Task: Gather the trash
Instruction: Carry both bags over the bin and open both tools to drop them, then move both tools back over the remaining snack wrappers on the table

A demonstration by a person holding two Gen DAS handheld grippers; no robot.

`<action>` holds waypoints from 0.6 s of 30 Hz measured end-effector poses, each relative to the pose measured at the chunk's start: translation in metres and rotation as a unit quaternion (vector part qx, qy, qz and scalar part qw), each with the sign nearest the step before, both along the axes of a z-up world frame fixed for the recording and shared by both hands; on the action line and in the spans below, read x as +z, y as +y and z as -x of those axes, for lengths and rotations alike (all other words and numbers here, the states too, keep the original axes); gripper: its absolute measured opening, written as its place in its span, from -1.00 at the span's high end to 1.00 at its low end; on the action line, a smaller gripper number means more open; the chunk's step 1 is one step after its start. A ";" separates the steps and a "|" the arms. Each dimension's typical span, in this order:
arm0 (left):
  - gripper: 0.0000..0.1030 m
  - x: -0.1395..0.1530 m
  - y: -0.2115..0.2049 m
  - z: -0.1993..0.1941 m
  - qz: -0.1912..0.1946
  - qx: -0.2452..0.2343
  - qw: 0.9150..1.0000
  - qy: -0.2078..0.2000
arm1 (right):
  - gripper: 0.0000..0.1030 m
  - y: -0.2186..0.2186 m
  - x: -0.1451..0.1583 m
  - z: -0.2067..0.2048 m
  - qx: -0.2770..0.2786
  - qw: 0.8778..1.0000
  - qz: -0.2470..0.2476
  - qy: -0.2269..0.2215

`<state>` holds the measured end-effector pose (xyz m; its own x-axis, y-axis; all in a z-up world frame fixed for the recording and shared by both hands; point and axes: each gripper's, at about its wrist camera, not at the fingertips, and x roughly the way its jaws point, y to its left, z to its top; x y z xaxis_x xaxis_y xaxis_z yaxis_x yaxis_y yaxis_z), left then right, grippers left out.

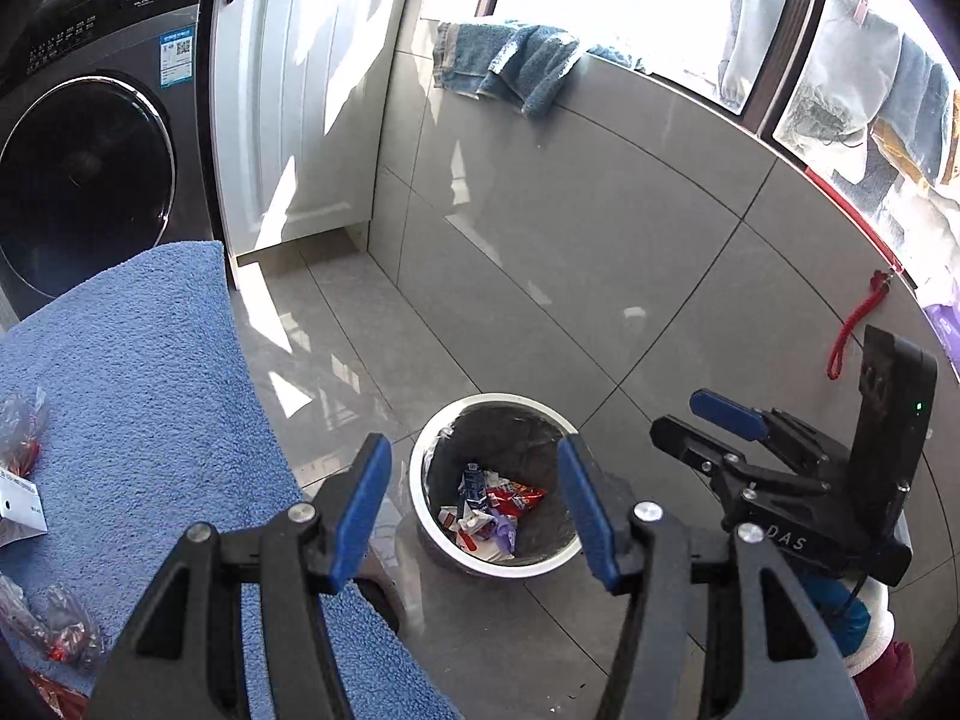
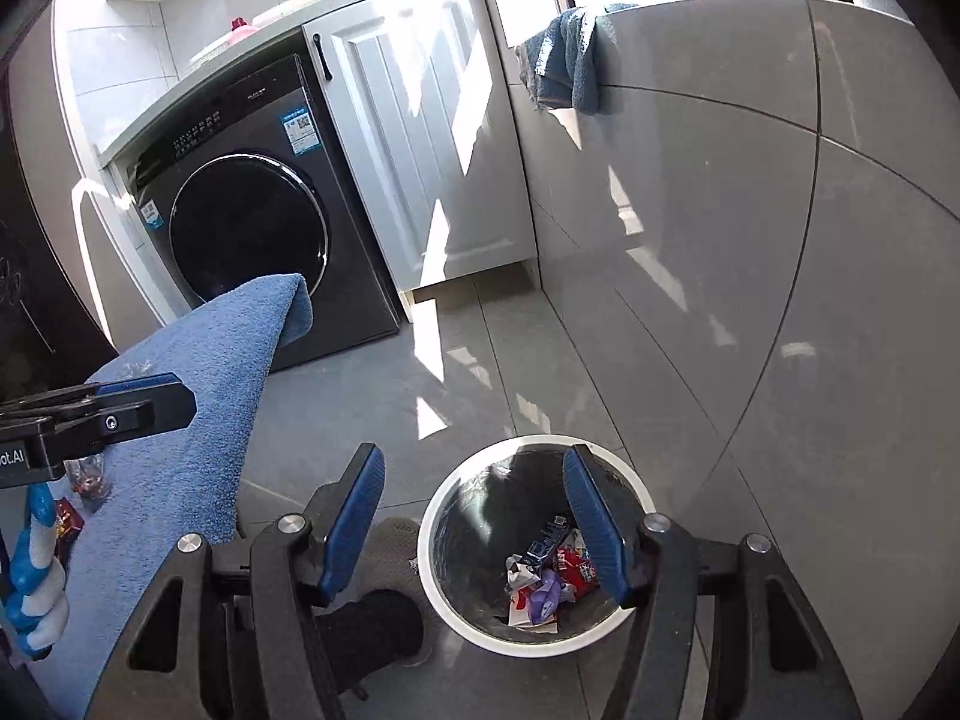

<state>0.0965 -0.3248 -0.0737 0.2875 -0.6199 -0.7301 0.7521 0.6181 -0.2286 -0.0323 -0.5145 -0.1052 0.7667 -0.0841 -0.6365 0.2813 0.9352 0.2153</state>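
Note:
A round bin with a white rim (image 1: 420, 468) stands on the floor, lined dark, with crumpled wrappers (image 1: 489, 507) lying in its bottom. My left gripper (image 1: 474, 450) hangs above it, open, with nothing between its blue pads. In the left wrist view my right gripper (image 1: 696, 423) shows to the right of the bin. In its own view the right gripper (image 2: 475, 456) is open and empty over the bin's rim (image 2: 432, 540), with the wrappers (image 2: 549, 579) below. My left gripper (image 2: 168, 405) reaches in from the left there.
A blue towel (image 1: 150, 390) covers a raised surface on the left, with clear plastic wrappers (image 1: 21, 432), a white paper (image 1: 18, 510) and a small red box (image 2: 69, 525) on it. Behind are a dark washing machine (image 2: 252, 228), a white cabinet door (image 2: 432, 138) and a tiled wall (image 1: 570, 210). A foot (image 2: 372, 630) is near the bin.

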 end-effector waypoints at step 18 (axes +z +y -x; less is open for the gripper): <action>-0.10 0.025 0.218 0.039 -0.020 0.107 0.992 -0.056 | -0.18 0.129 0.082 0.024 0.090 0.994 0.034 -0.061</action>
